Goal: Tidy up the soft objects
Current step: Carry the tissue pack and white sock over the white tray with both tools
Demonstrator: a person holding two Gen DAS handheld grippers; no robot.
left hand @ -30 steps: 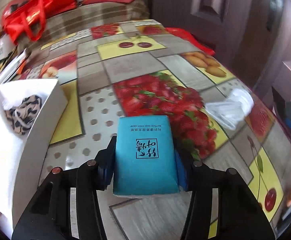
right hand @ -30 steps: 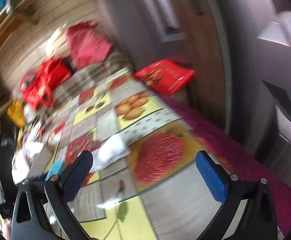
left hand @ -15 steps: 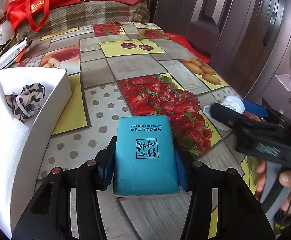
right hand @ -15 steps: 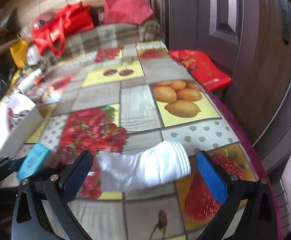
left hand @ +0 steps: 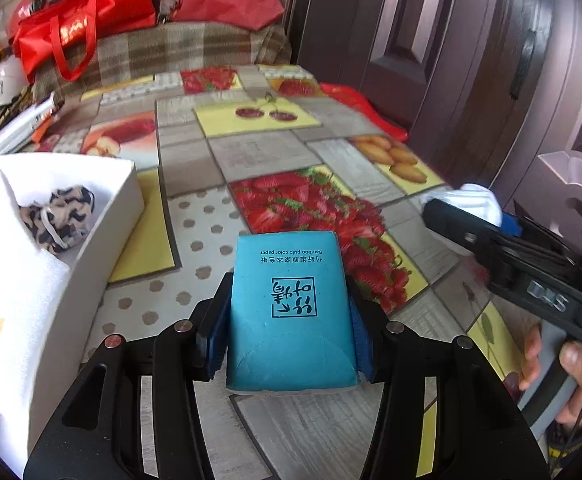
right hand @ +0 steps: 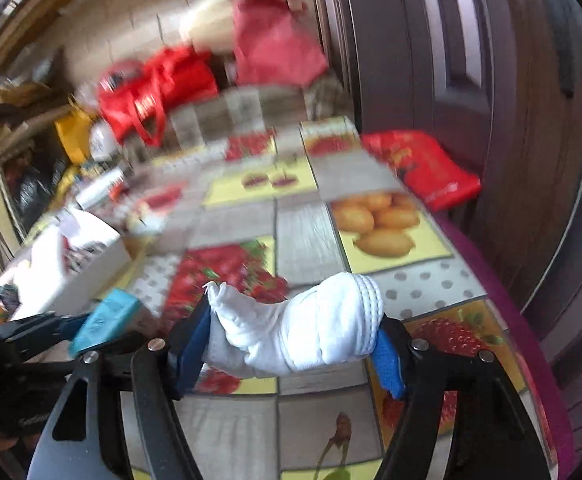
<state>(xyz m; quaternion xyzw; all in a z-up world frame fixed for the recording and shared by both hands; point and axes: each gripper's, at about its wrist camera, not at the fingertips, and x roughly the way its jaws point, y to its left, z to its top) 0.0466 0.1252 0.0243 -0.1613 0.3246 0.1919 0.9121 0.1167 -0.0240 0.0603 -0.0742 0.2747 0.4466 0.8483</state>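
Note:
My left gripper (left hand: 289,304) is shut on a blue tissue pack (left hand: 291,276), held just above the fruit-patterned tablecloth (left hand: 251,152); the pack (right hand: 103,320) also shows at the left of the right wrist view. My right gripper (right hand: 291,340) has its jaws closing on a white rolled sock (right hand: 311,320), and its blue pads touch both ends of the sock. From the left wrist view that sock (left hand: 479,200) sits at the table's right side. A white box (left hand: 103,240) at the left holds a leopard-print cloth (left hand: 57,216).
Red bags (left hand: 87,12) and a plaid cloth (left hand: 179,48) lie at the table's far end. A red packet (right hand: 423,168) hangs over the right edge by the dark door (left hand: 431,40). A hand (left hand: 571,364) grips the right tool's handle.
The right gripper swung over the white sock and its jaws narrowed from wide apart onto the sock's ends. The left gripper still holds the blue pack, its view tilted slightly.

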